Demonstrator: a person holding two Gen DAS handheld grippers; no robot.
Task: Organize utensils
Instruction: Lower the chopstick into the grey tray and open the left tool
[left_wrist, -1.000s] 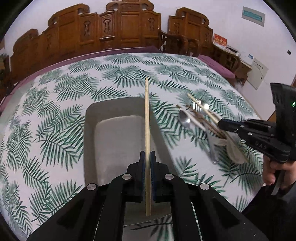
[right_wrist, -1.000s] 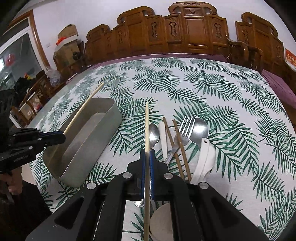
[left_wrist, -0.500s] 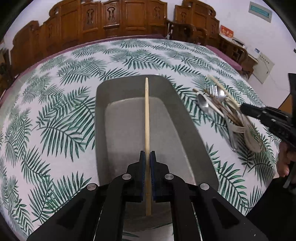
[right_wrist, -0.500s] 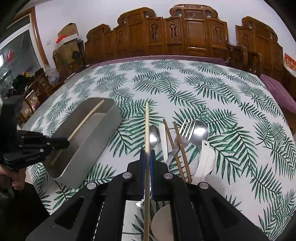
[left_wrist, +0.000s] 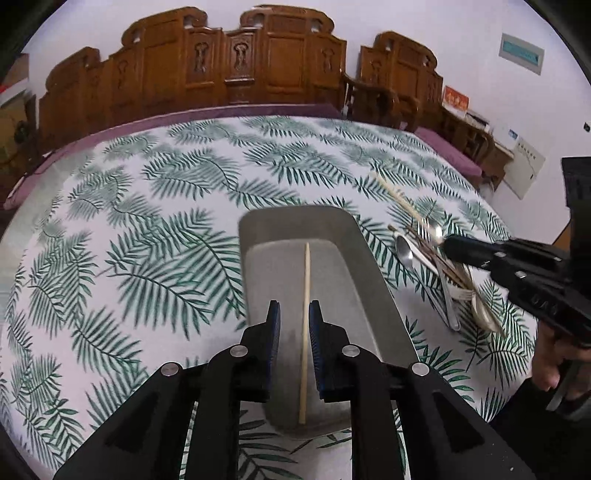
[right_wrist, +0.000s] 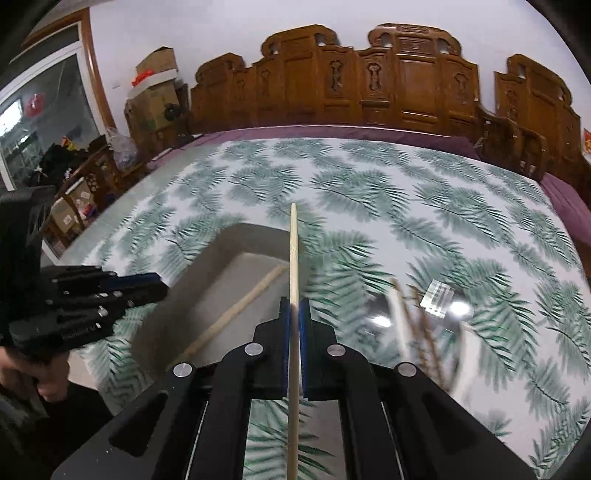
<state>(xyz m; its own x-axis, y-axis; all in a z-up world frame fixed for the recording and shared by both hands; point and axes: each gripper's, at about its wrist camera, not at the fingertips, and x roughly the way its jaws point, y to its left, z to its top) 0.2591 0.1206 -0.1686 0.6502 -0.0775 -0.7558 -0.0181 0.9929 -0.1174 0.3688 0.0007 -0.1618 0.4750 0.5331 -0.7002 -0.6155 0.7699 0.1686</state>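
Observation:
A grey metal tray (left_wrist: 373, 280) sits on the leaf-print tablecloth. A pale wooden chopstick (left_wrist: 305, 295) lies lengthwise in it, free between the jaws of my open left gripper (left_wrist: 294, 325) just above. The same chopstick (right_wrist: 236, 310) and tray (right_wrist: 207, 266) show in the right wrist view. My right gripper (right_wrist: 294, 325) is shut on a second pale chopstick (right_wrist: 293, 258), held over the tray's right rim. The right gripper also shows in the left wrist view (left_wrist: 458, 245). The left gripper shows in the right wrist view (right_wrist: 147, 286).
A spoon (left_wrist: 404, 251), a fork (left_wrist: 428, 227), dark chopsticks and a white spoon lie in a pile right of the tray, blurred in the right wrist view (right_wrist: 424, 317). Carved wooden chairs (left_wrist: 258, 62) line the table's far edge.
My left gripper has opened and let its chopstick drop into the tray, then drawn back a little. My right gripper has swung left with its chopstick from the utensil pile to the tray.

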